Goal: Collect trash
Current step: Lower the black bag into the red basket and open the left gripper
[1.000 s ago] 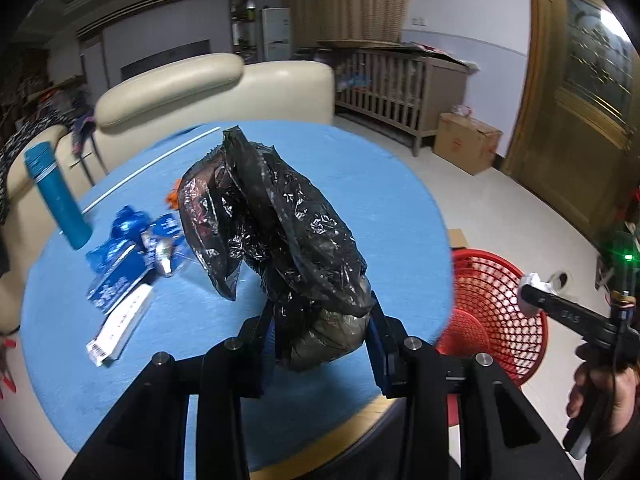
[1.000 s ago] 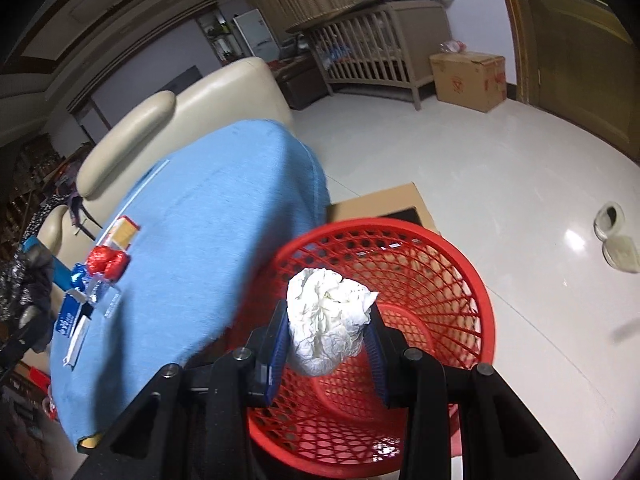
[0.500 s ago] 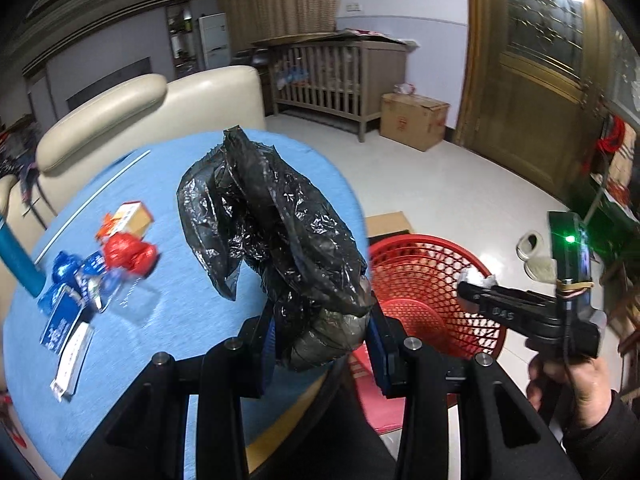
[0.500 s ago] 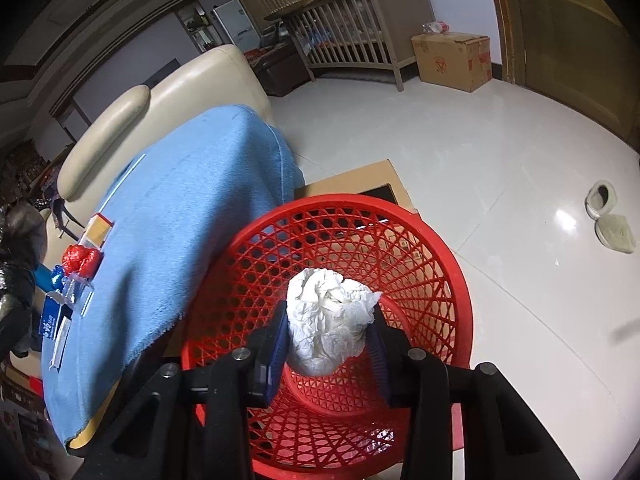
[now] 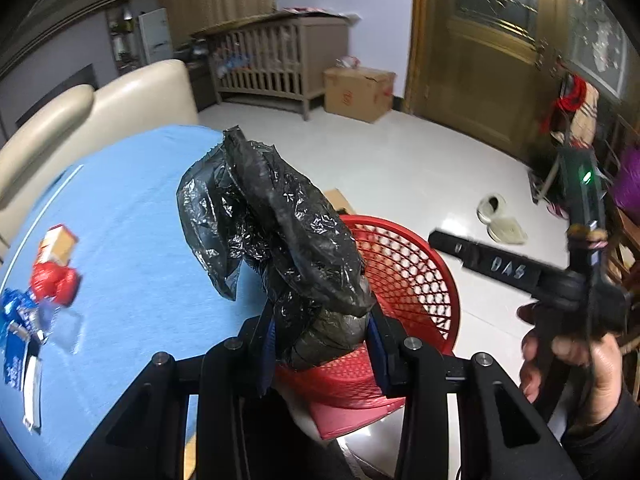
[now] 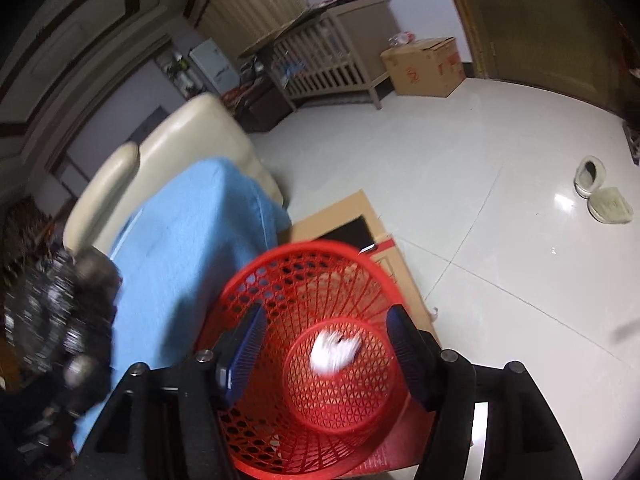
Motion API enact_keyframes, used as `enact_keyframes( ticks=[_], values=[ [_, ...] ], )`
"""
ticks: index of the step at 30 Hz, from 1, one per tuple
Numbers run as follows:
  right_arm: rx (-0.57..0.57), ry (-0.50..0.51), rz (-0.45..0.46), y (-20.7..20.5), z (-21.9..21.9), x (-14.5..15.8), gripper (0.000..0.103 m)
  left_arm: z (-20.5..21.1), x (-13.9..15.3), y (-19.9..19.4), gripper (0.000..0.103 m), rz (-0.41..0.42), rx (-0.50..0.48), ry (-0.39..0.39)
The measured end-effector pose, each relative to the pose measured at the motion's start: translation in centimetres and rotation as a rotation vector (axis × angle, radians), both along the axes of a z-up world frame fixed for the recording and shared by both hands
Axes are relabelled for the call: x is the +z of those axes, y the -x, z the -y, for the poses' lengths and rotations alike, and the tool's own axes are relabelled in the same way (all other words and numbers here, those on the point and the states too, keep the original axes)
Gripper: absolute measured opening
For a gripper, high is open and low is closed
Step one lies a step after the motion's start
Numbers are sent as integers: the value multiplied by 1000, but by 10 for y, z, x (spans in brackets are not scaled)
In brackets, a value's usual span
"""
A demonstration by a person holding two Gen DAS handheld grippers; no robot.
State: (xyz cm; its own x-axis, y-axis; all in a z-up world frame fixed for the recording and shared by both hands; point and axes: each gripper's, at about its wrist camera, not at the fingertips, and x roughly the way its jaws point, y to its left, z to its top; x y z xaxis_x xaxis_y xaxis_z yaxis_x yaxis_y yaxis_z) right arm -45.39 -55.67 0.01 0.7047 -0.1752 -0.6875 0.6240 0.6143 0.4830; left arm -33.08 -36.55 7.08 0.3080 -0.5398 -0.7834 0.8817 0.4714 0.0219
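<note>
My left gripper (image 5: 322,344) is shut on a crumpled black plastic bag (image 5: 280,240) and holds it over the edge of the blue table (image 5: 132,216), beside the red mesh basket (image 5: 404,264). My right gripper (image 6: 324,344) is open above the red mesh basket (image 6: 280,412). A white crumpled tissue (image 6: 334,350) is blurred inside the basket, near its bottom. The right gripper also shows in the left wrist view (image 5: 436,238), over the basket's far side.
On the table's left lie a red wrapper (image 5: 54,282), a small orange box (image 5: 56,242) and blue packets (image 5: 16,328). Flat cardboard (image 6: 340,220) lies under the basket. A cream sofa (image 5: 100,104), a cardboard box (image 5: 356,92) and slippers (image 6: 600,192) are around.
The right gripper has opened and the white tissue has dropped into the red basket. The left gripper has carried the black bag further right, toward the basket.
</note>
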Motion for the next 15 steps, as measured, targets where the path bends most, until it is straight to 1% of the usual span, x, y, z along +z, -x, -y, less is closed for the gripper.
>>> enact_keyframes(
  ticks=[3,4,5,6,8,10,15],
  values=[
    [-28,-10,28,9,7,6,67,15,-8,2,44,-32,-24,-24],
    [-33,-13,33,12,9,7,67,19,-11,3,57,-39,-27,-31],
    [-37,-16,37,13,10,8,67,24,-14,3,74,-48,-31,-45],
    [-42,-20,41,15,12,8,67,27,-17,2,79,-45,-30,-59],
    [-47,-22,45,19,15,8,67,30,-19,1,79,-34,-25,-69],
    [-49,-23,45,20,15,7,67,27,-18,-2,79,-44,-19,-66],
    [-36,-26,47,16,11,8,67,1,-3,-20,79,-34,37,-15]
  ],
)
